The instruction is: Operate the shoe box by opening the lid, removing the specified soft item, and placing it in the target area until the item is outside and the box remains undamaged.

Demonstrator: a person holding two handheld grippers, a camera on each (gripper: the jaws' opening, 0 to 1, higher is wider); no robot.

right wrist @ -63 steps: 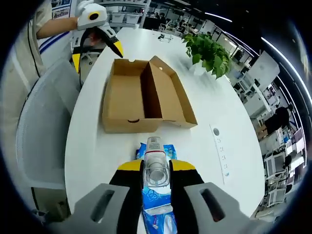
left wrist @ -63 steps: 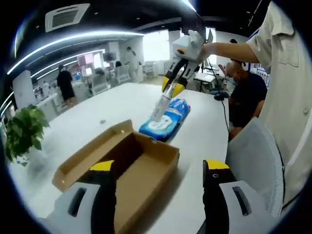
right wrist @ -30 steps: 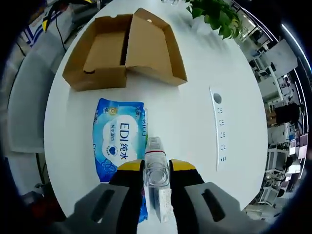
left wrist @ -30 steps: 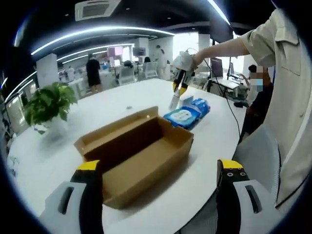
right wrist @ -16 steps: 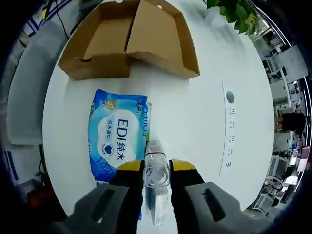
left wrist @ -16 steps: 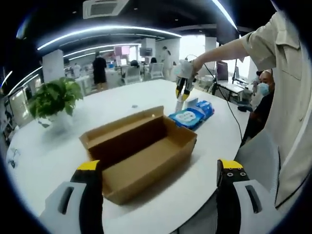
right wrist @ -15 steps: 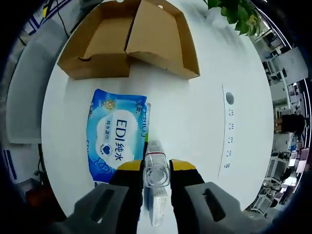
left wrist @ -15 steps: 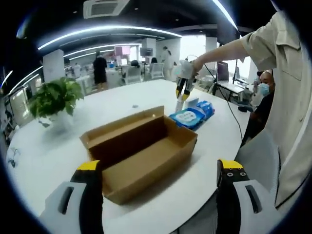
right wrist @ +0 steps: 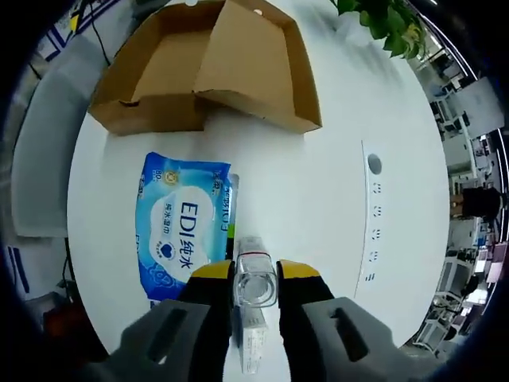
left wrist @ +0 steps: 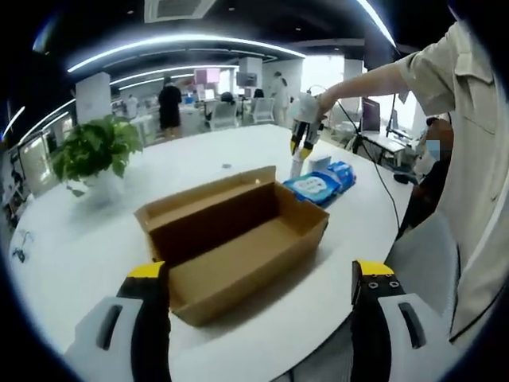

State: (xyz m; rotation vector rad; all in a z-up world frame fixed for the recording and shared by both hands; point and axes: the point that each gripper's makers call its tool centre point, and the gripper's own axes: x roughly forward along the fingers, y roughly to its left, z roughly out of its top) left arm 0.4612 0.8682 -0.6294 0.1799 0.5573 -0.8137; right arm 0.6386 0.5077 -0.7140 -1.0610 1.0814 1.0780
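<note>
One cardboard shoe box (left wrist: 238, 239) open on the white worktop (left wrist: 79, 239), lid (right wrist: 258, 68) folded back, interior bare in both views. Just beyond the box, near its far short end in the left gripper view: a blue wet-wipes pack (right wrist: 181, 227) flat on the worktop, outside the box and not touching it. Right beside the pack, on the side away from the box's open tray: a clear plastic bottle (right wrist: 255, 278), clamped between the jaws of the right gripper (right wrist: 255, 274), with a small white carton (right wrist: 253, 338) under it on the worktop. Same right gripper (left wrist: 301, 147) seen in the left gripper view, pointing down over the bottle next to the pack, held by a person's outstretched arm in a beige sleeve (left wrist: 469, 103). Left gripper (left wrist: 258, 278) on the near side of the box, jaws wide apart, nothing between them. Potted green plant (left wrist: 91, 155) on the worktop beyond the box's lid side. A row of sockets (right wrist: 370, 215) set in the worktop past the lid. Office desks and people far behind the box.
</note>
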